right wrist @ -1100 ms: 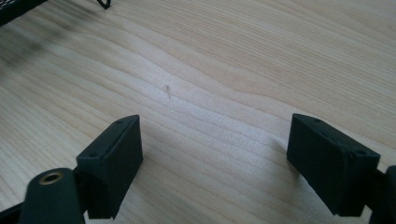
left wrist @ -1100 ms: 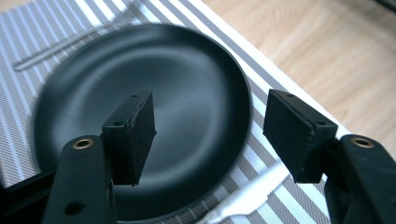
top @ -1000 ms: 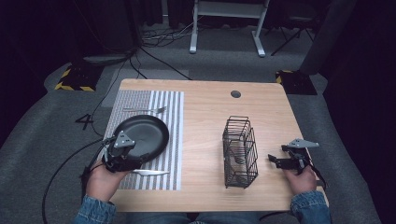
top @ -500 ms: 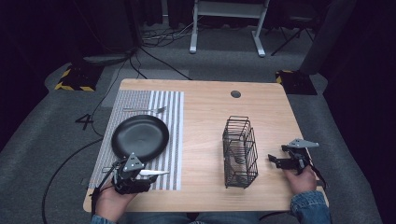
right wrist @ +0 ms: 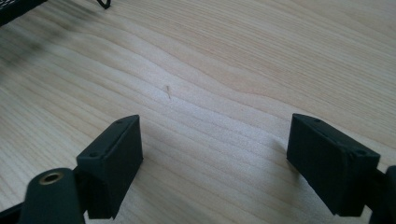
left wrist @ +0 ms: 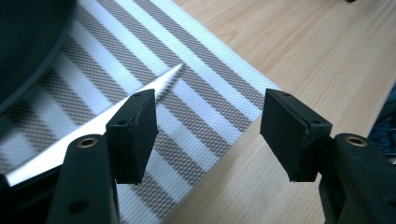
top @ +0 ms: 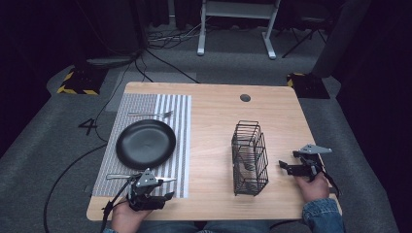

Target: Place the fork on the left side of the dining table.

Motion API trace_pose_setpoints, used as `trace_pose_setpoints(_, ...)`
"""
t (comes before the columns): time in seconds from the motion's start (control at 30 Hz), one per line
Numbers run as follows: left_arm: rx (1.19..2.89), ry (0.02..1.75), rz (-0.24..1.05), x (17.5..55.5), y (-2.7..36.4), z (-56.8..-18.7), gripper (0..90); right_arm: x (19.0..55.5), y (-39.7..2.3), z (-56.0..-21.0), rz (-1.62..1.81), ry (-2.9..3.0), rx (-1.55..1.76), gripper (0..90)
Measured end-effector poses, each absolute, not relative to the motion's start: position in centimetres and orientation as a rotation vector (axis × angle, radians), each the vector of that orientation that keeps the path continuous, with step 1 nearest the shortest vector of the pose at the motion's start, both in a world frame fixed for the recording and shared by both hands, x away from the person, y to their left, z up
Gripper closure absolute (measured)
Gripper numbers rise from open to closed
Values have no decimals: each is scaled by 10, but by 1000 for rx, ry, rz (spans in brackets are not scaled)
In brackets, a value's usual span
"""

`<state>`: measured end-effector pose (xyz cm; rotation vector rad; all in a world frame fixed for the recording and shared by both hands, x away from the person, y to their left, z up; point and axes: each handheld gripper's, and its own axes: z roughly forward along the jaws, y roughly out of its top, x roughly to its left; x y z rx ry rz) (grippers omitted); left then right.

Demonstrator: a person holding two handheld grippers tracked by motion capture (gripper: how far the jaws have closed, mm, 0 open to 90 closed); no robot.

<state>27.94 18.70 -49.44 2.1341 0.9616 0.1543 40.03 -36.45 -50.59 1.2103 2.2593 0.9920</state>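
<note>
From the high view, the knife [top: 141, 177] is lying on the striped mat [top: 172, 121] just on the person's side of the black plate [top: 145, 143], with the left gripper [top: 160, 196] hovering beside it. Right of the plate, the wire basket [top: 249, 158] is holding something dim I cannot identify.

In the left gripper view, the fingers [left wrist: 133, 133] are spreading wide around nothing, the blade [left wrist: 116, 114] passing behind one. The knife is probably thin, stiff and slippery, so gripping the handle looks best.

In the right gripper view, the right gripper [right wrist: 212, 163] is resting spread over the bare bench [right wrist: 233, 70].
</note>
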Motion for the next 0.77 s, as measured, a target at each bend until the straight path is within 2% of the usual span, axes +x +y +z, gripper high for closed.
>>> trace_pose_setpoints(0.13, 2129, 943, 155, 278, 185, -501, 374, 400, -364, -506, 992, 2259, 1210, 184)
trace_pose_setpoints(0.33, 2160, 819, 165, 278, 180, -508, 371, 400, -364, -506, 992, 2258, 1211, 184)
trace_pose_setpoints(0.5, 2147, 814, 120, 280, 181, -509, 343, 400, -364, -506, 992, 2260, 1210, 184)
trace_pose_setpoints(0.57, 2156, 797, 110, 281, 181, -509, 307, 400, -364, -506, 992, 2259, 1210, 184)
trace_pose_setpoints(0.77, 2168, 788, 127, 280, 180, -509, 306, 400, -364, -506, 991, 2258, 1211, 184)
